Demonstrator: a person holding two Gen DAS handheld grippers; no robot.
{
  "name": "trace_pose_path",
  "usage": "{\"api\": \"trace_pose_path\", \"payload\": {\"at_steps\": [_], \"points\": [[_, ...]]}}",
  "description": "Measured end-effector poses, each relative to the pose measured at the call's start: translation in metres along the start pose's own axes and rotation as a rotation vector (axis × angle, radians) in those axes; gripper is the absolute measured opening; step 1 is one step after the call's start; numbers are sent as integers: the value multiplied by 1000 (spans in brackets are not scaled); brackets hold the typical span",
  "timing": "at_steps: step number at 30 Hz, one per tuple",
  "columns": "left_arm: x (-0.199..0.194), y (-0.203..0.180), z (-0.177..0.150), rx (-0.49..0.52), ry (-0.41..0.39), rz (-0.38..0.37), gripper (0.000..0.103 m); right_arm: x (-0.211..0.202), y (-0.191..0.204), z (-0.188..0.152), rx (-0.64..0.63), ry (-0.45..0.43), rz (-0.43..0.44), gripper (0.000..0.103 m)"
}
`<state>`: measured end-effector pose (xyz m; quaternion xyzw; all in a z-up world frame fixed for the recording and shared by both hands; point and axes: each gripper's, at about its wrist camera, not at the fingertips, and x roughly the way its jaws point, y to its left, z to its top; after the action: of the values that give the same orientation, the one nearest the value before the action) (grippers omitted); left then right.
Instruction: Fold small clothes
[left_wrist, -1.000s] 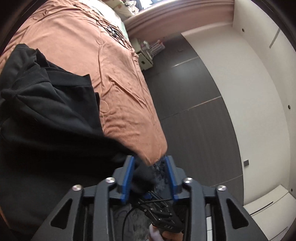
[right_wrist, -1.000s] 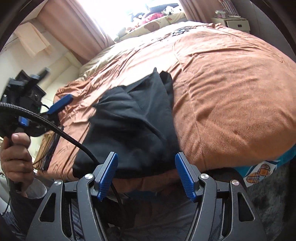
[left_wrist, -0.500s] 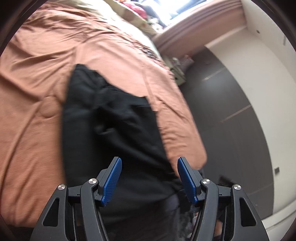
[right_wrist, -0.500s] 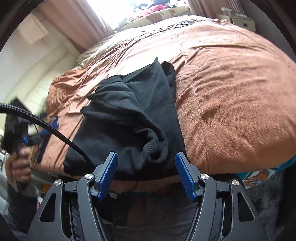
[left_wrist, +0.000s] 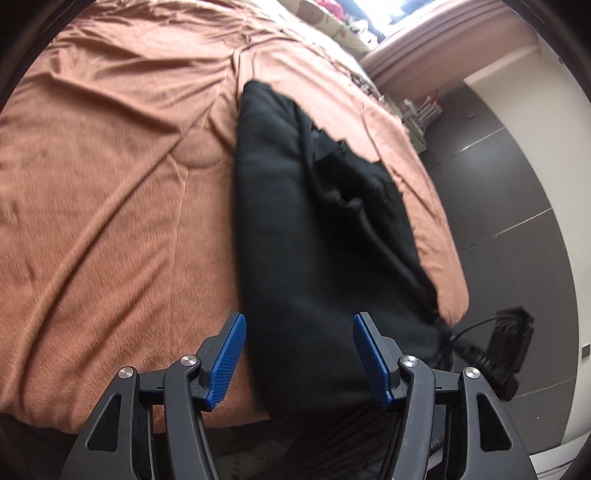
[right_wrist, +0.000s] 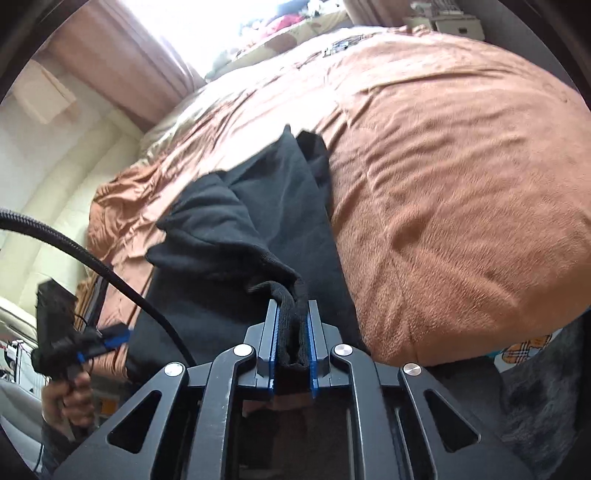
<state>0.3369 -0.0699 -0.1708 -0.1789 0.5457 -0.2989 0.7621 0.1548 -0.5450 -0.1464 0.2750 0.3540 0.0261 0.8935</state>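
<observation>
A black garment (left_wrist: 295, 221) lies crumpled lengthwise on the brown bed cover (left_wrist: 110, 184), its near end hanging over the bed's edge. My left gripper (left_wrist: 299, 321) hovers open above that near end, the cloth below and between its blue fingers (left_wrist: 227, 358), untouched. In the right wrist view the garment (right_wrist: 236, 229) is bunched, and my right gripper (right_wrist: 291, 306) is closing, its pads pinching a ribbed black hem. A hand (right_wrist: 68, 402) holds the left gripper (right_wrist: 74, 343) at the far left.
The brown bed cover (right_wrist: 461, 184) fills most of both views. A black cable (right_wrist: 110, 273) arcs across the left. Dark floor tiles (left_wrist: 517, 184) and a white wall (left_wrist: 554, 122) lie right of the bed, a small cabinet (left_wrist: 417, 114) beyond. A patterned cloth (right_wrist: 524, 350) shows under the bed edge.
My right gripper went from wide open to clamped on the garment's ribbed hem. The left gripper let go of black cloth, opened, and swung over the garment's near end.
</observation>
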Motion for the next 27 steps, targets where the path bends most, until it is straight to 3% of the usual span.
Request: {"api": "trace_pose_path", "payload": {"at_steps": [4,8,13,15,17,18,27], "points": [[16,-4,-11,23,45,20,56,-6,-6,-5,3,-16,-11,8],[28,-5,-19,37,62,47,53,10,-16,-16,6,40,-46,10],[37,-1,-21,27,71,55,52,-2,6,-13,-102,31,-103,18],[33,-3,-19,38,74,60,52,-8,15,-9,-151,32,-113,29],[31,-5,-14,41,73,59,52,-11,27,-4,-209,26,-131,60],[29,-5,-13,39,70,57,52,-12,32,-2,-238,20,-141,64],[15,4,1,22,4,27,52,21,94,15,-501,80,-167,65]]}}
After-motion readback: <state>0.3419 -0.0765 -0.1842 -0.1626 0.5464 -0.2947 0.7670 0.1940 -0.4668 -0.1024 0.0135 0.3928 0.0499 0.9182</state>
